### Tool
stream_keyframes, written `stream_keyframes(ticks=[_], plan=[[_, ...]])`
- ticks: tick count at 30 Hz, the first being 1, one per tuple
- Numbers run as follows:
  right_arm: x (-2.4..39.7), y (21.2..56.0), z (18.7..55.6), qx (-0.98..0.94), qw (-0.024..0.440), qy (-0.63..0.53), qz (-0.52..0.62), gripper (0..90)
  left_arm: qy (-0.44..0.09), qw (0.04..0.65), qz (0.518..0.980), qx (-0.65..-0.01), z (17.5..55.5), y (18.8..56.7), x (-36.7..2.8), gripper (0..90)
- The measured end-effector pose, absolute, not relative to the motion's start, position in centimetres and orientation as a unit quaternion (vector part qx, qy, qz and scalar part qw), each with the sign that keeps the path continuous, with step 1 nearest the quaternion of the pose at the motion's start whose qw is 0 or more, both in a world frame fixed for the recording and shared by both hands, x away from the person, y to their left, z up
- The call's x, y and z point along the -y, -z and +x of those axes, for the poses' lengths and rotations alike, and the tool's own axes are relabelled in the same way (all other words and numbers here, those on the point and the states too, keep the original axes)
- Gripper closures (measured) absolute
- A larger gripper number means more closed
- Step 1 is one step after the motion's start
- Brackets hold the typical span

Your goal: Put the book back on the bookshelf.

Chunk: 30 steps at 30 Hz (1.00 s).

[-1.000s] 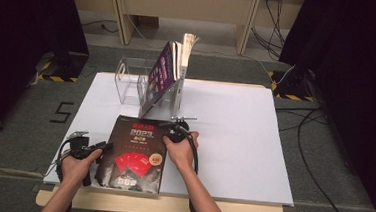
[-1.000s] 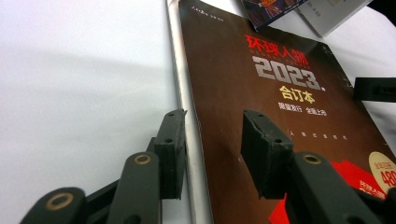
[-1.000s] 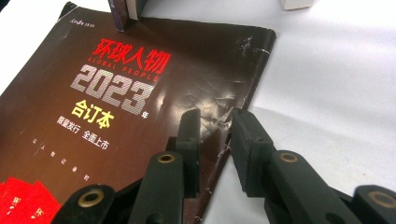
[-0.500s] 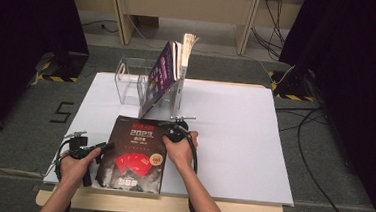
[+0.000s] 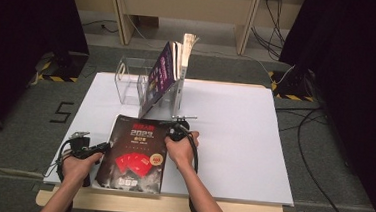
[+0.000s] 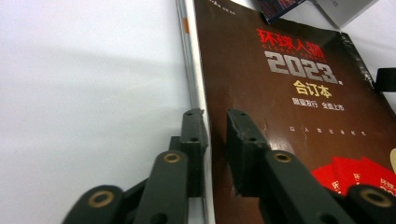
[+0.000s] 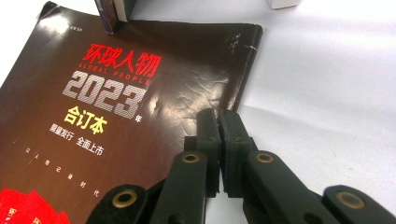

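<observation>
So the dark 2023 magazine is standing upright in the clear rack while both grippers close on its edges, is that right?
Not quite: the dark 2023 magazine lies flat on the white sheet, in front of the clear rack, as the high view shows. The left gripper and right gripper are indeed at its edges.

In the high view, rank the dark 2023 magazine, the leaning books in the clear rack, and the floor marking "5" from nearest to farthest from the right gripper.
1. Dark 2023 magazine: flat on the white table, its right edge at the right gripper.
2. Leaning books: in the clear rack, farther up the table.
3. Floor marking "5": off the table's left side, farthest.
</observation>
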State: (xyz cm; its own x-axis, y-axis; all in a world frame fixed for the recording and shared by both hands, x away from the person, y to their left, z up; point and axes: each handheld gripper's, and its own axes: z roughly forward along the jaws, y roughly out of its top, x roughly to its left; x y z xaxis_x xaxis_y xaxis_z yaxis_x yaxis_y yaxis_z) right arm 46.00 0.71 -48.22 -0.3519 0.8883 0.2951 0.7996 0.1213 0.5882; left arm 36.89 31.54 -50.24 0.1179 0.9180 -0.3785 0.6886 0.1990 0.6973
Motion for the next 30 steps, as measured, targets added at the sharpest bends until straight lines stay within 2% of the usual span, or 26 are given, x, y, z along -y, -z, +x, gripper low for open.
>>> stream_keyframes(ticks=[9, 30], plan=[[-0.4, 48.3, 45.8, -0.746, 0.061, -0.351, 0.562, 90.0, -0.13, 0.413, 0.625, -0.649, 36.7, 49.7, -31.4, 84.9], [0.0, 48.0, 43.7, -0.765, 0.056, -0.337, 0.547, 90.0, -0.116, 0.405, 0.648, -0.635, 34.3, 49.3, -31.1, 85.2]])
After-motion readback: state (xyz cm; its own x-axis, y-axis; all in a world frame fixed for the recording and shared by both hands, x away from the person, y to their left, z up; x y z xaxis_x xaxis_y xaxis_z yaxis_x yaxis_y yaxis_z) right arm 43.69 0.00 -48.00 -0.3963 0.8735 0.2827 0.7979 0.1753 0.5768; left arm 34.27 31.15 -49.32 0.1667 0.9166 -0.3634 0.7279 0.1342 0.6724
